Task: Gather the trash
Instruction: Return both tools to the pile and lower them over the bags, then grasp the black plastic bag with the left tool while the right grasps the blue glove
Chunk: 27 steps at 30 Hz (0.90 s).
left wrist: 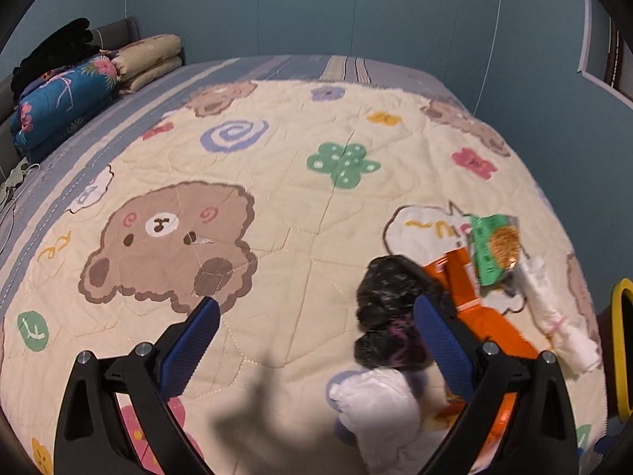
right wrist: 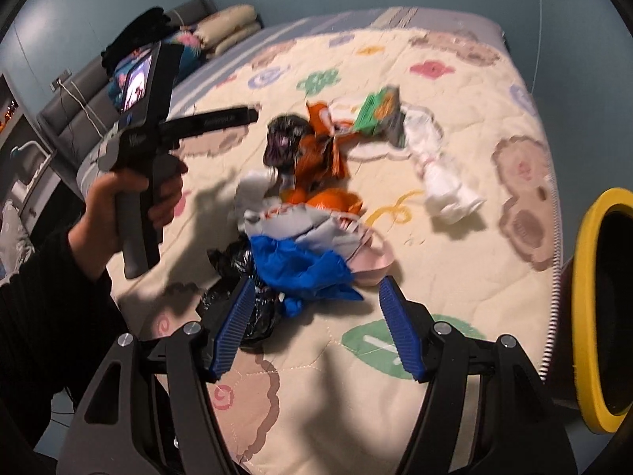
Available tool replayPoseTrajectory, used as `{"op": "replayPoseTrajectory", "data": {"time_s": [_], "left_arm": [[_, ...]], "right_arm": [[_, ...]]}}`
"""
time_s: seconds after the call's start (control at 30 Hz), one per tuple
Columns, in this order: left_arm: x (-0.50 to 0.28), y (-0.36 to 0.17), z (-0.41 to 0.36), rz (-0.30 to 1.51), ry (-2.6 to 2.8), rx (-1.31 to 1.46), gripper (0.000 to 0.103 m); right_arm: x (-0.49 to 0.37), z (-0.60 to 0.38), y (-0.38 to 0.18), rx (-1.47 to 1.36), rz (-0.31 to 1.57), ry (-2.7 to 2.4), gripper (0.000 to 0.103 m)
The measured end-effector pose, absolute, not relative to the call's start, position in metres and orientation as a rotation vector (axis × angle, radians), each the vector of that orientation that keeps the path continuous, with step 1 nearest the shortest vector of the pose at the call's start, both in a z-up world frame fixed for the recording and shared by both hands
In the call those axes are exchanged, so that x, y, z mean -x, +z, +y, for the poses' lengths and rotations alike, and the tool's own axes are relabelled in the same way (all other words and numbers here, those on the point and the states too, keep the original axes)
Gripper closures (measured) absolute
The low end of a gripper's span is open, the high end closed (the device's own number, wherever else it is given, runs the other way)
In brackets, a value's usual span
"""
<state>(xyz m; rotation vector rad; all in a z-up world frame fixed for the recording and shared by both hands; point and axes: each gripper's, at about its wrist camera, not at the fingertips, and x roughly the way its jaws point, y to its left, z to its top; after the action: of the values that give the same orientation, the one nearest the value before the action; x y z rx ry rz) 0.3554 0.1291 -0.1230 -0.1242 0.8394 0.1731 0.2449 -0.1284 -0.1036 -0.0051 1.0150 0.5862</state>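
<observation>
Right wrist view: the right hand-held gripper (right wrist: 312,326) is held open and empty above a blue plastic bag (right wrist: 304,267) in the trash heaped near the bed's (right wrist: 455,261) right edge, beside a yellow-rimmed bin (right wrist: 589,308). Left wrist view: the left hand-held gripper (left wrist: 316,340) is spread open, empty, by a crumpled black bag (left wrist: 389,308).

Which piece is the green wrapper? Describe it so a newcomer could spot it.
On the cartoon bear quilt, find the trash pile near the yellow-rimmed bin. The green wrapper lies at the pile's far end, between the orange bag and the knotted white bag. It alone is green, with an orange-brown picture.
</observation>
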Motion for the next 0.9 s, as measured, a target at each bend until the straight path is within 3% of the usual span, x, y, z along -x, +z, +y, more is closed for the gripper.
{"op": "replayPoseTrajectory", "data": {"time_s": [0.43,0.6,0.7,0.77,0.9], "left_arm": [[-0.4,-0.156,0.114,0.928,0.11,0.105,0.008],[-0.406,-0.16,0.11,0.922,0.092,0.142,0.009],[-0.405,-0.16,0.104,0.913,0.084,0.121,0.029],[-0.404,-0.159,0.099,0.914,0.063,0.115,0.052],[-0.402,-0.157,0.091,0.905,0.055,0.079,0.081]], "right_arm": [[-0.271,-0.096,-0.144,0.059,1.117,0.613,0.043],[-0.273,-0.089,-0.148,0.071,1.125,0.626,0.061],[-0.27,-0.088,-0.149,0.079,1.135,0.637,0.072],[-0.269,-0.087,-0.15,0.081,1.148,0.642,0.078],[-0.266,-0.089,-0.148,0.073,1.161,0.645,0.085]]}}
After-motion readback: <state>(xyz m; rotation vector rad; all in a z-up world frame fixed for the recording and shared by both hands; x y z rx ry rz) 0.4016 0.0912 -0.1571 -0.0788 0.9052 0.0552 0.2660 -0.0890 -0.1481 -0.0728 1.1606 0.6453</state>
